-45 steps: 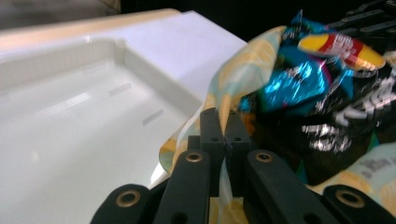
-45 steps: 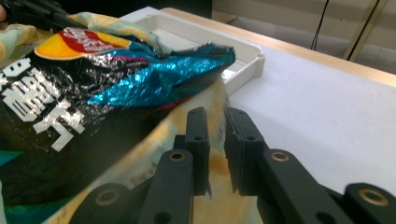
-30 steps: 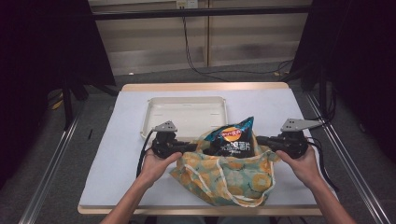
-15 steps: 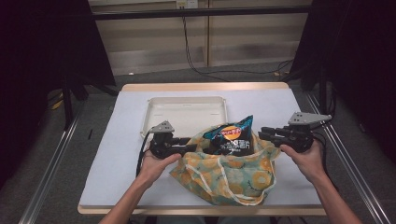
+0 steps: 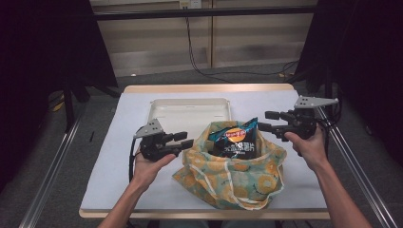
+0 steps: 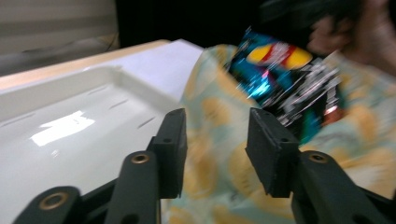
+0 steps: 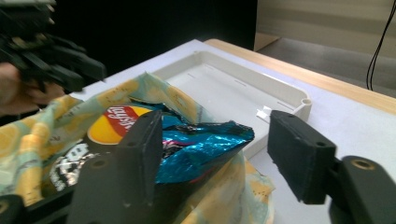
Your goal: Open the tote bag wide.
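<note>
A teal cloth bag printed with yellow fruit sits on the white table cover, mouth up. A blue and black chip packet stands inside it, its top poking out. My left gripper hovers just off the bag's left rim; its jaws have just been opening and hold nothing. In the left gripper view, my left gripper frames the bag cloth beyond it. My right gripper floats by the packet's upper right, jaws just opening wider and empty. In the right gripper view, my right gripper looks over the packet.
A shallow white tray lies behind the bag toward the table's far side. The wooden table edge runs along the back. Metal rails flank the table, and a black cable trails from the left gripper.
Both grippers were shut on the bag's rim at either side. They have opened, let go of it, and lifted outward and up. The bag's mouth has slackened.
</note>
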